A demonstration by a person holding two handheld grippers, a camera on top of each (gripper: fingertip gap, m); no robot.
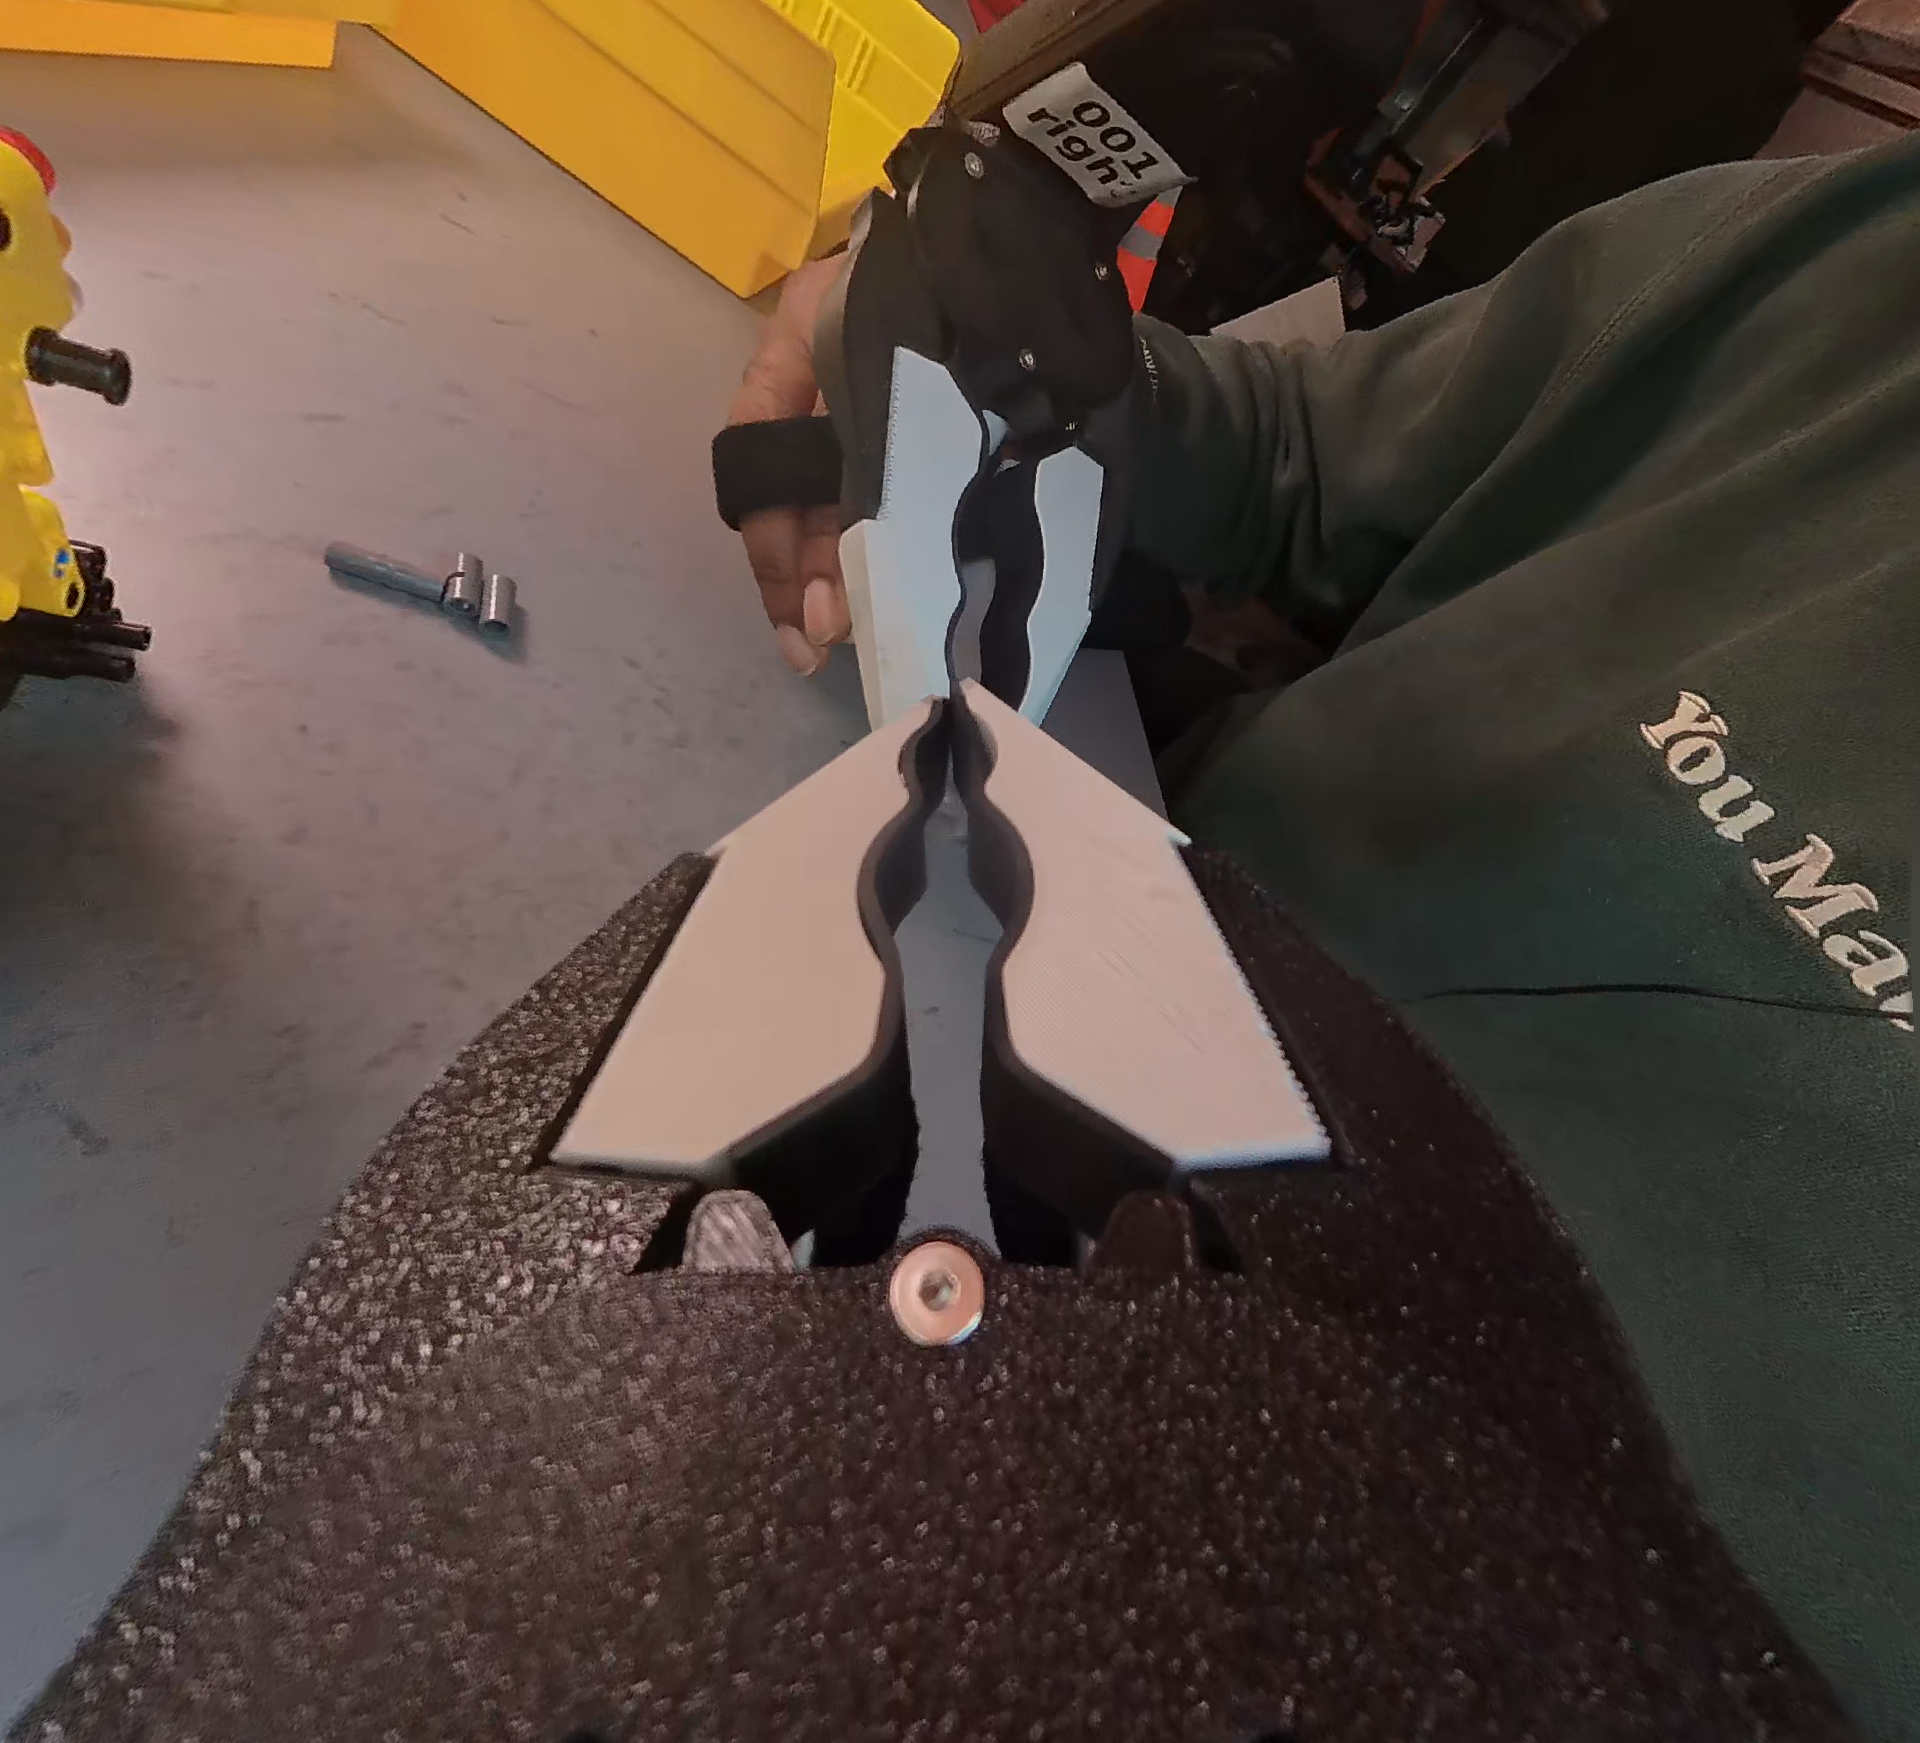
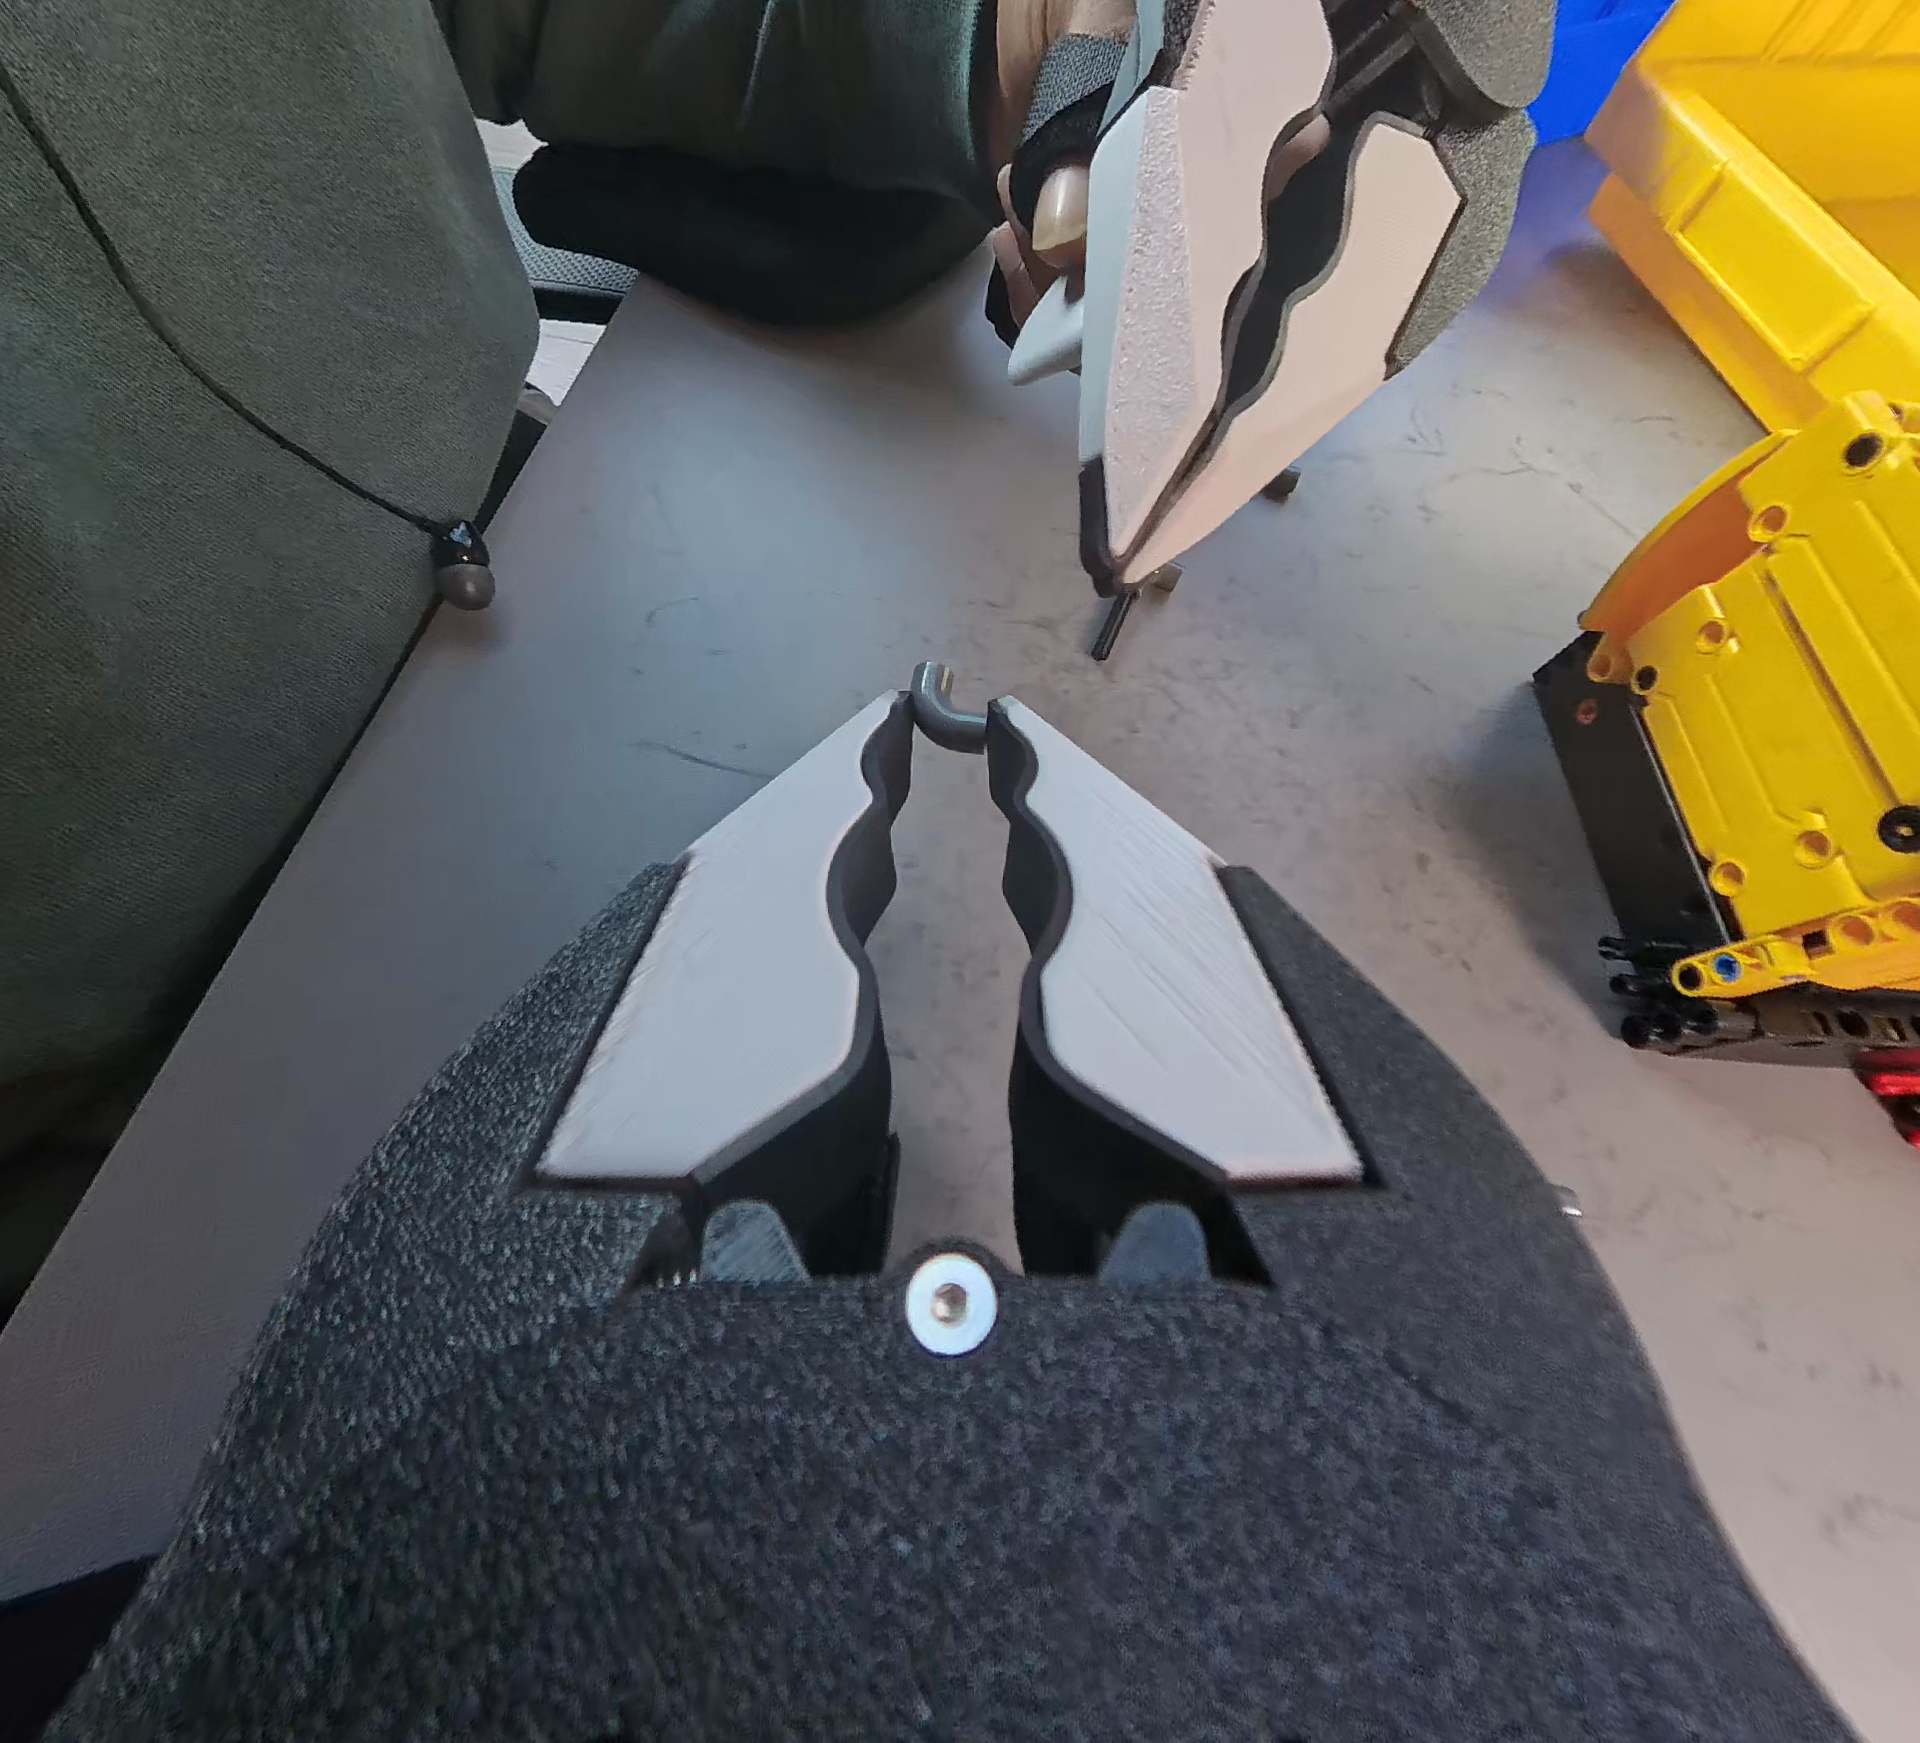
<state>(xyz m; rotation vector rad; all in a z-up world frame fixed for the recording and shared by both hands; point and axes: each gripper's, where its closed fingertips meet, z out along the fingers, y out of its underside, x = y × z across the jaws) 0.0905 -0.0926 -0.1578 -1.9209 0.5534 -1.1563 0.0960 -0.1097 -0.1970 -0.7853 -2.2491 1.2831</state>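
Two hand-held grippers are held over a grey tabletop (image 1: pixel 395 862) beside yellow bins (image 1: pixel 623 31).

In the left wrist view, the left gripper (image 1: pixel 951 706) is seen pressed together on a thin dark pin, grey connector pieces (image 1: pixel 431 587) lying well apart to its left. In the right wrist view, a small grey bent piece (image 2: pixel 945 717) is pinched at the tips of the right gripper (image 2: pixel 948 719), near a yellow brick-built model (image 2: pixel 1766 758); the thin dark pin (image 2: pixel 1107 628) is seen protruding below the left gripper's tips.

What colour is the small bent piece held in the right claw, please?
Dark grey bent piece, clearest in the right wrist view.
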